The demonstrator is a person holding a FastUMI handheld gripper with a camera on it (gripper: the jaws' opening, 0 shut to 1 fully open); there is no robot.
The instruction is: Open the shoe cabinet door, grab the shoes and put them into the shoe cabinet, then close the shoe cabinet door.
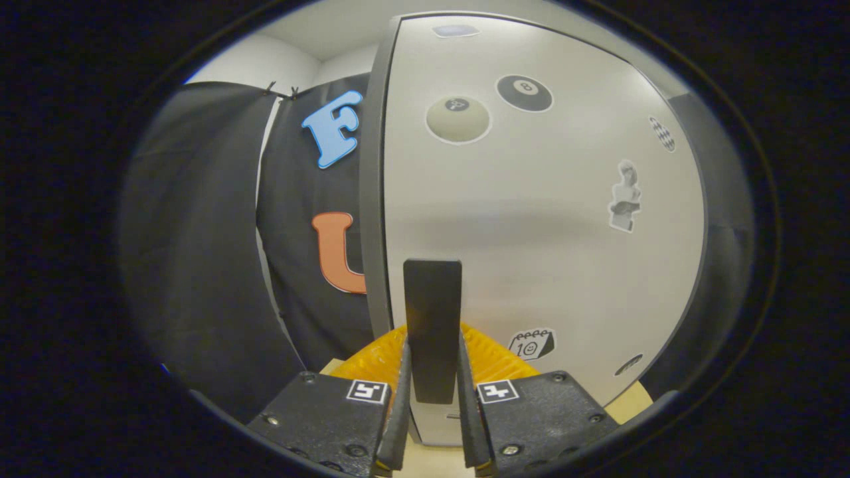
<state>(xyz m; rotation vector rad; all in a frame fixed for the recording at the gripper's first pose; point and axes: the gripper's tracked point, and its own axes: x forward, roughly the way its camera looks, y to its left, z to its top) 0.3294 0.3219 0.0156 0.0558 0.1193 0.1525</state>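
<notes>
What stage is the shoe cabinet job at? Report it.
Nothing looks finished yet. In hand: the hand-held gripper has both fingers pressed on the black handle of the white cabinet door, which faces the camera. Left: stowing the shoes and closing up; whether any are inside can't be told.

A pale wooden worktop [631,401] is seen low in the frame. The white cabinet [531,219] stands on it, with something orange and ribbed [372,362] at its foot.
</notes>
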